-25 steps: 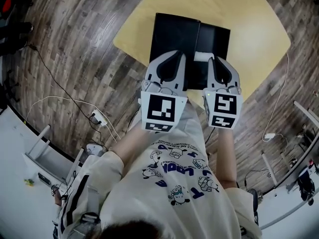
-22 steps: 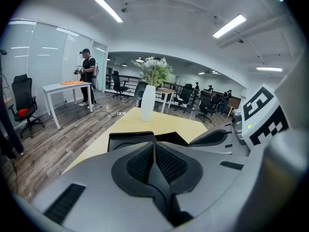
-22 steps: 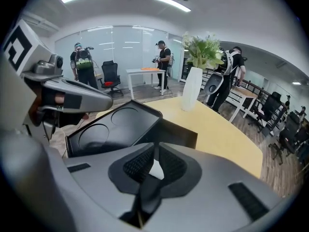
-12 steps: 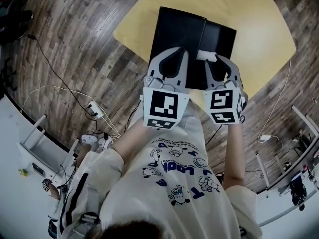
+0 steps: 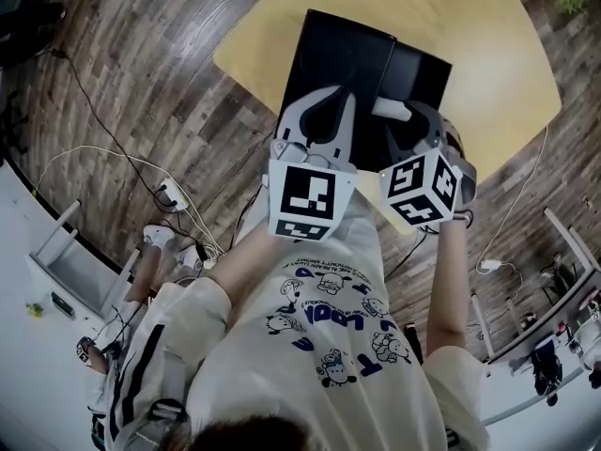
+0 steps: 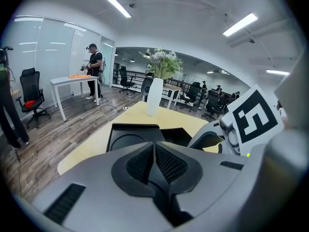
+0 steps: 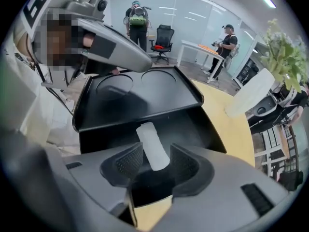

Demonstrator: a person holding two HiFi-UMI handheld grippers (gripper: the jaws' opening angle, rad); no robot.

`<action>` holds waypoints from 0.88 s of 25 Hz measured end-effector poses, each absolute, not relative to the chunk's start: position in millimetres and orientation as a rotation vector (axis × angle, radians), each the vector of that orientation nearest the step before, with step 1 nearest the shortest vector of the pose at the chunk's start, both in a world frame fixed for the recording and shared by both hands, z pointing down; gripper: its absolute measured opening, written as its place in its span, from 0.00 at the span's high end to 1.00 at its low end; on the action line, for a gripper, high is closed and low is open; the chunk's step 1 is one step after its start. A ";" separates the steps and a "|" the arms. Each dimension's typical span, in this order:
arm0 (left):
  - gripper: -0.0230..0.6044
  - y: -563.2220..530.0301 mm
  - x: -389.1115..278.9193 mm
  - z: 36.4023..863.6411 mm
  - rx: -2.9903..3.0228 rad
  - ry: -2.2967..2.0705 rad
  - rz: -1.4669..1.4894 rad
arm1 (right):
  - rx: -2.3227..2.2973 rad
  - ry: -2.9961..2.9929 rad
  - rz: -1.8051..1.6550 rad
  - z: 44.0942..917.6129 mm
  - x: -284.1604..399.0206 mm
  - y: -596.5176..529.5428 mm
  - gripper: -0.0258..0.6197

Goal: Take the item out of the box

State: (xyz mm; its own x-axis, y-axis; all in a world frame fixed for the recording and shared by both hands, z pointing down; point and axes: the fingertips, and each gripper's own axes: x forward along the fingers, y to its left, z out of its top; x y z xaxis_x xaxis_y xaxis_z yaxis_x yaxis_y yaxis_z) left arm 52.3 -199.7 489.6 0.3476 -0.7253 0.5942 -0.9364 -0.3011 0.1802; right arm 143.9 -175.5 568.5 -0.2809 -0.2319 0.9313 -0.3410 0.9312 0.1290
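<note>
**Right gripper view: jaws part around white item in open black box**

The right gripper [image 7: 156, 164] points steeply down into a black box [image 7: 195, 124] that lies open on a yellow table [image 7: 231, 129]. Its jaws have just been opening and now stand wide. A small white item [image 7: 152, 146], roughly cylindrical, lies in the deeper half of the box with its near end between the two ribbed pads [image 7: 129, 161], and a dark gap shows on either side of it, so neither pad presses on it. The flat lid [image 7: 140, 93], marked with two round recesses, lies folded back beyond the item.

In the left gripper view, the left gripper [image 6: 155, 151] has its jaws drawn together with nothing between them, held above the near edge of the same box. A tall white vase [image 6: 154, 96] holding greenery stands at the far end of the table.

From the head view, both grippers reach side by side over the box, the left one over the lid and the right one over the item. The person holding them wears a pale printed shirt [image 5: 329, 336]. Cables [image 5: 113, 163] trail across the wooden floor [image 5: 141, 54] beside the table.
</note>
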 end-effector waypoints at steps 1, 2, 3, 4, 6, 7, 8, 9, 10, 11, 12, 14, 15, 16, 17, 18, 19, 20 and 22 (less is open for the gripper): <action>0.92 -199.8 51.8 491.0 2.112 -1.449 0.560 | 0.396 -1.863 0.103 571.4 144.4 -174.8 0.66; 0.92 -199.8 51.3 492.1 2.108 -1.452 0.560 | 0.374 -1.854 0.094 573.9 145.0 -173.9 0.65; 0.92 -199.6 50.8 492.9 2.103 -1.456 0.559 | 0.352 -1.846 0.082 576.0 145.4 -173.1 0.65; 0.92 -199.1 50.0 493.5 2.097 -1.460 0.558 | 0.331 -1.838 0.071 577.6 145.3 -172.1 0.64; 0.92 -197.1 47.4 493.7 2.085 -1.468 0.556 | 0.293 -1.827 0.051 579.6 143.2 -169.3 0.64; 0.92 -195.9 45.9 493.5 2.080 -1.472 0.555 | 0.275 -1.822 0.044 580.5 141.7 -167.7 0.64; 0.92 -195.0 44.7 493.7 2.077 -1.474 0.553 | 0.258 -1.815 0.038 581.9 140.4 -166.4 0.64; 0.92 -194.5 43.8 494.4 2.075 -1.474 0.552 | 0.243 -1.806 0.032 583.8 139.6 -165.9 0.64; 0.92 -194.7 43.0 495.7 2.073 -1.473 0.552 | 0.229 -1.795 0.026 586.3 139.1 -166.1 0.64; 0.92 -195.3 42.2 497.4 2.070 -1.473 0.554 | 0.216 -1.785 0.021 589.1 138.7 -166.9 0.64; 0.92 -196.3 41.4 499.3 2.065 -1.472 0.556 | 0.200 -1.776 0.018 592.1 138.0 -167.8 0.64; 0.92 -198.7 39.1 502.8 2.056 -1.471 0.559 | 0.169 -1.763 0.018 598.2 136.1 -169.5 0.64; 0.92 -199.7 37.8 503.6 2.052 -1.471 0.560 | 0.155 -1.755 0.015 600.4 135.2 -170.3 0.64; 0.92 -199.9 36.6 503.2 2.050 -1.472 0.559 | 0.144 -1.744 0.008 601.4 135.0 -170.9 0.64; 0.92 -199.1 35.8 501.3 2.048 -1.474 0.557 | 0.135 -1.731 -0.005 601.1 135.5 -170.9 0.64; 0.92 -197.0 35.8 498.6 2.047 -1.478 0.554 | 0.130 -1.717 -0.022 599.9 137.1 -170.0 0.64; 0.92 -193.7 37.0 495.8 2.047 -1.482 0.551 | 0.126 -1.704 -0.038 598.5 139.7 -168.1 0.64; 0.92 -189.7 38.8 493.7 2.047 -1.485 0.549 | 0.124 -1.694 -0.051 597.8 142.8 -165.3 0.64; 0.92 -184.7 40.3 492.5 2.043 -1.488 0.550 | 0.115 -1.683 -0.057 598.5 145.8 -161.0 0.64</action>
